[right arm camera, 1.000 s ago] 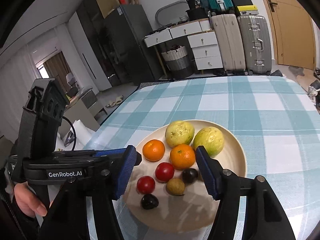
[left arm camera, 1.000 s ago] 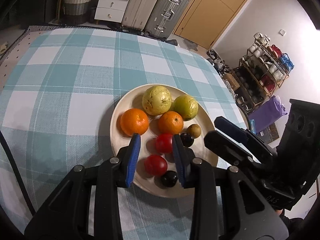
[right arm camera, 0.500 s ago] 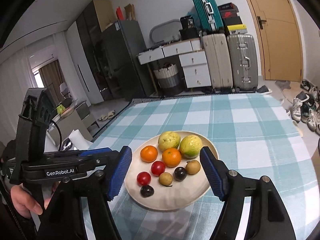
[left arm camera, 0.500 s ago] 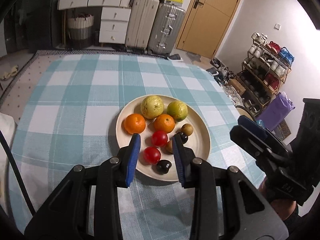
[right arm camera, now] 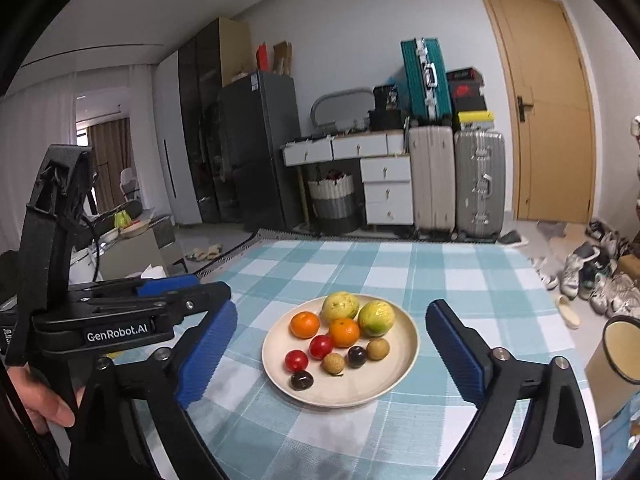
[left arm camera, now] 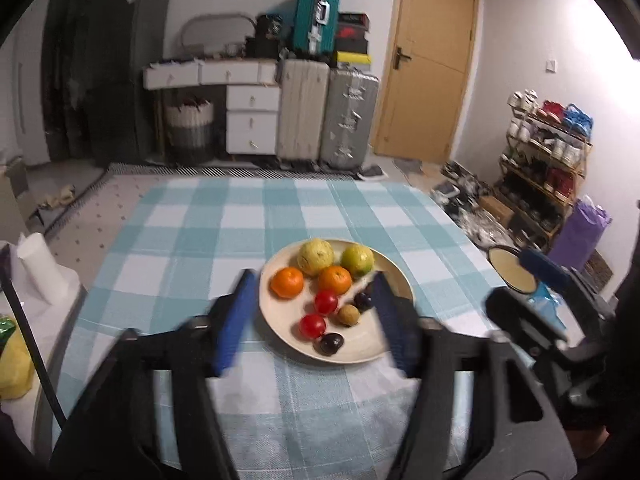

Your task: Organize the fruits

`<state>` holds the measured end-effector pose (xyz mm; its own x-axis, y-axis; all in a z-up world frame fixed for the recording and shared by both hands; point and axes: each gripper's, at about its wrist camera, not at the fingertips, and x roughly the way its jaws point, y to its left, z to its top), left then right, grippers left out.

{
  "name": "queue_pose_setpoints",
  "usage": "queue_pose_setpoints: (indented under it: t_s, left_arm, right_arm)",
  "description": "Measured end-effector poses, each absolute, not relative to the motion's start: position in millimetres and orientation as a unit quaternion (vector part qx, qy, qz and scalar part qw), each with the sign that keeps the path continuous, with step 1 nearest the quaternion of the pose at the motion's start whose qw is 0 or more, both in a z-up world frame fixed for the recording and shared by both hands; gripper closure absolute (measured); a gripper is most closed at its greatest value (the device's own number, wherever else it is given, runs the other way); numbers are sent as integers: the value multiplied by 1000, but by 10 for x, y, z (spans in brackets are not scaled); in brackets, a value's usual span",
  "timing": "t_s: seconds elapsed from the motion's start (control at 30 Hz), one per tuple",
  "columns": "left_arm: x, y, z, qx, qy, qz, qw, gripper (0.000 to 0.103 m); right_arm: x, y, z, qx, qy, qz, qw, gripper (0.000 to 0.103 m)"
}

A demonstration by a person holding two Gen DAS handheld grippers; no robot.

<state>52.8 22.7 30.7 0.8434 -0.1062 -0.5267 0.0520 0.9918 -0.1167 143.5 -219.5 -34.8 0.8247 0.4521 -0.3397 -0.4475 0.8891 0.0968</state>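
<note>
Left claw: blue fingers apart, gripping nothing, blurred in its own view; held above the near table edge, short of the plate.
Right claw: fingers spread wide, empty; also held back from the plate on the near side.
Plate: cream, round, on the checked table, directly ahead of both claws.
Contents: two yellow-green fruits at the far rim; two oranges before them; two red tomatoes, two tan fruits and two dark plums nearest.
Key relation: small fruits lay toward the claws, large ones behind; round, no long axis apparent. Neither claw was clearly nearer.
Edges: second cream plate off the table's right edge, nearer the right claw.
Open room: bare cloth left, right and beyond the plate.
Judgement: everything appeared gathered; sorting possibly complete.
</note>
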Motion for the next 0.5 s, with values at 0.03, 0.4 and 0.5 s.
queue_pose_setpoints:
  t_s: [0.03, 0.4, 0.5]
  left_arm:
    - [459, 231, 319, -48, 262, -32, 963, 26]
    - [-31, 279, 323, -25, 128, 17, 991, 1]
    - [-67, 286, 308, -26, 128, 12, 991, 1]
  right_arm:
    - [1400, -2219, -343, 9, 172, 231, 957, 2]
    - [1182, -2332, -427, -4, 116, 203, 972, 0]
    - [1186, -2378, -456, 1, 111, 190, 976, 0]
